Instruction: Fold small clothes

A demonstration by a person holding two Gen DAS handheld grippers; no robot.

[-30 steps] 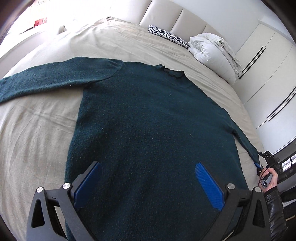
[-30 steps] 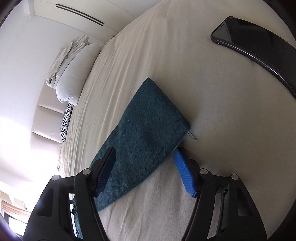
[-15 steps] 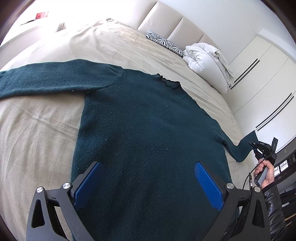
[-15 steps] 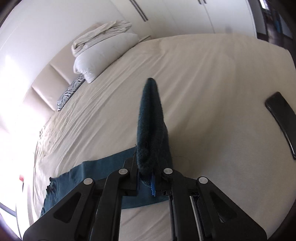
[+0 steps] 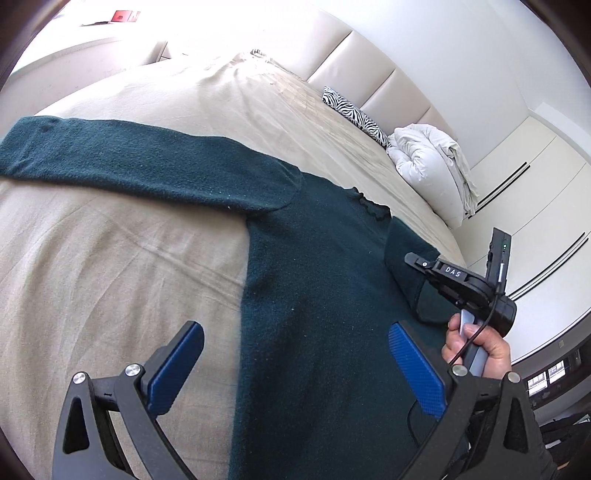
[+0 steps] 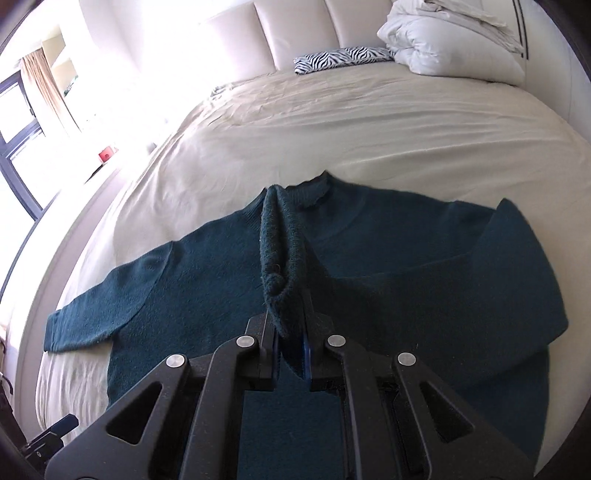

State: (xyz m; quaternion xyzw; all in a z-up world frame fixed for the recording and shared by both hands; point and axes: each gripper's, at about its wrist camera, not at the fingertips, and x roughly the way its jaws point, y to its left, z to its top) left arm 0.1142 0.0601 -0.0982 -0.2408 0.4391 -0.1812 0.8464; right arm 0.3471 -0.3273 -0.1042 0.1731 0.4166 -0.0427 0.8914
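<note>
A dark green sweater (image 5: 314, 295) lies flat on the beige bed (image 5: 110, 266), neck toward the headboard. One sleeve (image 5: 110, 158) stretches out to the left. My left gripper (image 5: 295, 365) is open and empty, low over the sweater's left side edge. My right gripper (image 6: 290, 354) is shut on the cuff of the other sleeve (image 6: 277, 251) and holds it over the sweater's chest (image 6: 207, 280); that sleeve (image 6: 517, 280) is folded inward across the body. The right gripper also shows in the left wrist view (image 5: 417, 260).
A white duvet bundle (image 5: 428, 166) and a zebra-print pillow (image 5: 354, 114) lie by the padded headboard (image 6: 295, 33). White wardrobe doors (image 5: 535, 192) stand past the bed's right side. A window (image 6: 14, 122) is at the far left.
My right gripper has carried the sleeve cuff from the bed's right edge inward over the sweater's chest, folding the sleeve across the body. My left gripper shifted left, staying open.
</note>
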